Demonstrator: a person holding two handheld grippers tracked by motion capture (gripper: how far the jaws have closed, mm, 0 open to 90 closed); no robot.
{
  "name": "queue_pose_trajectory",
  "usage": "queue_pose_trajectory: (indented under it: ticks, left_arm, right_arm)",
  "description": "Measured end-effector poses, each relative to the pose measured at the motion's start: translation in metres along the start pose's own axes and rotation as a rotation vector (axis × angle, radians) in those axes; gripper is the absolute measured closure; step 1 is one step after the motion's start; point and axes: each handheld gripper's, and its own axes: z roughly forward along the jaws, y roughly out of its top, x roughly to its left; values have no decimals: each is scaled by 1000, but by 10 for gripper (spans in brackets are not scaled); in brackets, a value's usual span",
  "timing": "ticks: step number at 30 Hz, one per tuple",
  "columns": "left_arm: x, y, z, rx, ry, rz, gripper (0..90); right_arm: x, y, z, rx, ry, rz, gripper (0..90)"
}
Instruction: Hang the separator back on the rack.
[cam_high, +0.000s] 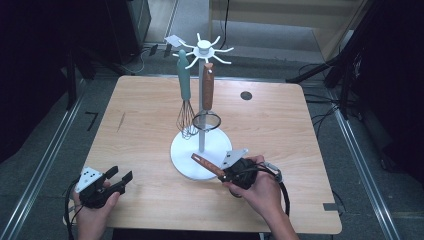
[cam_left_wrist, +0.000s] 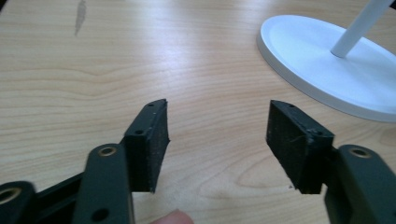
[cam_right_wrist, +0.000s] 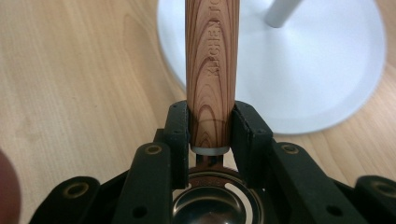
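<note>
Nearest me, my left gripper (cam_high: 119, 179) sits low over the near left of the light wooden table (cam_high: 140, 125), jaws spread apart with only bare wood between them. To the right, my right gripper (cam_high: 226, 174) pinches a wood-grain-handled metal utensil (cam_high: 206, 165) at the end where the handle meets its shiny metal part. The handle's long axis lies nearly level, its free end pointing left and slightly away, over the near edge of the round white base (cam_high: 187, 155). Farther off, the white hanging stand (cam_high: 202, 100) rises from that base, carrying a teal-handled wire whisk (cam_high: 184, 100) and a brown-handled strainer (cam_high: 207, 105).
</note>
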Motion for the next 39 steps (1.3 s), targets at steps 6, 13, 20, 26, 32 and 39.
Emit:
queue_pose_trajectory:
  ticks: [6,13,20,26,32,39]
  left_arm:
    - [-1,5,7,10,45,-11,230]
    - [-4,9,12,15,63,-3,129]
    - [-7,13,11,-20,36,4,26]
    - [-6,13,11,-34,6,6,0]
    - [-3,13,8,-46,9,-8,0]
    - [3,11,9,-27,23,-23,0]
  right_arm:
    - [-7,-12,-9,-53,-30,69,705]
    - [-16,-26,-18,-117,-41,141,704]
    - [-21,-35,-27,-184,-72,199,704]
    - [-27,-44,-35,-263,-101,259,704]
    - [-28,-47,-41,-326,-134,300,704]
    - [-29,-48,-48,-407,-140,337,704]
